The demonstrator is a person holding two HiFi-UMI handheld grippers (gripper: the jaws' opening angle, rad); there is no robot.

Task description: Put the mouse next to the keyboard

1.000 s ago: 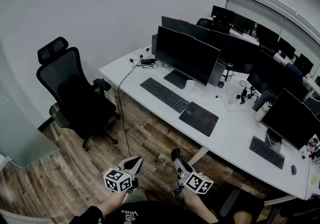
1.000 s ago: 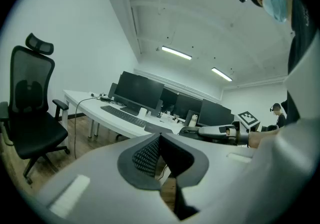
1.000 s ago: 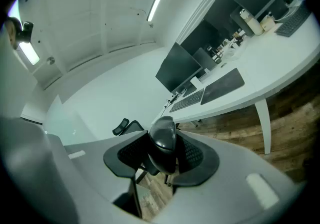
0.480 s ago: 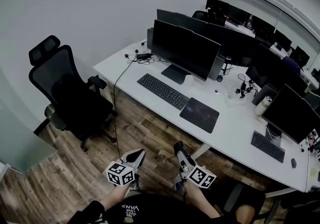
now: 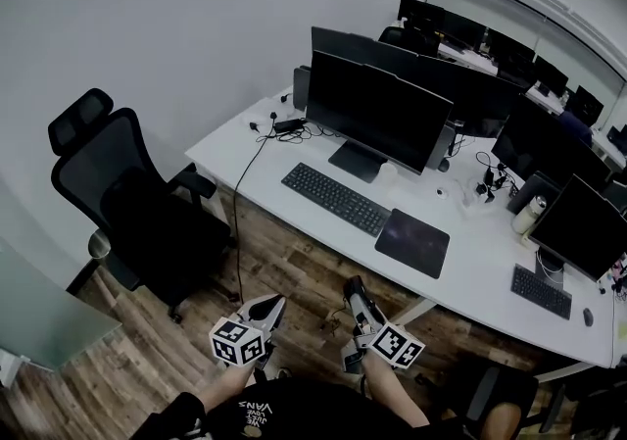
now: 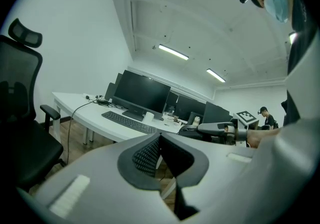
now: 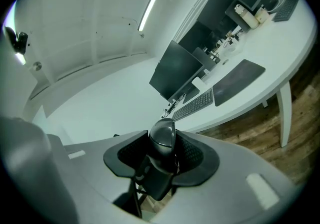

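Note:
A black keyboard (image 5: 335, 199) lies on the white desk (image 5: 235, 149), with a dark mouse pad (image 5: 412, 242) to its right. My right gripper (image 5: 355, 303) hangs low over the wooden floor, well short of the desk. In the right gripper view its pads are shut on a dark mouse (image 7: 164, 135), and the keyboard (image 7: 195, 107) shows far beyond. My left gripper (image 5: 269, 309) is beside it, its jaws shut with nothing between them (image 6: 159, 138); the keyboard (image 6: 127, 122) is far ahead of it.
A black office chair (image 5: 137, 203) stands left of the desk. A monitor (image 5: 377, 115) rises behind the keyboard, and a cable (image 5: 238, 222) hangs off the desk's left end. Farther right lie another keyboard (image 5: 541, 291) and a small mouse (image 5: 588, 317).
The head view has swung a little, so the desk sits slightly farther right and lower. Both grippers keep the same pose; the mouse stays in the right one.

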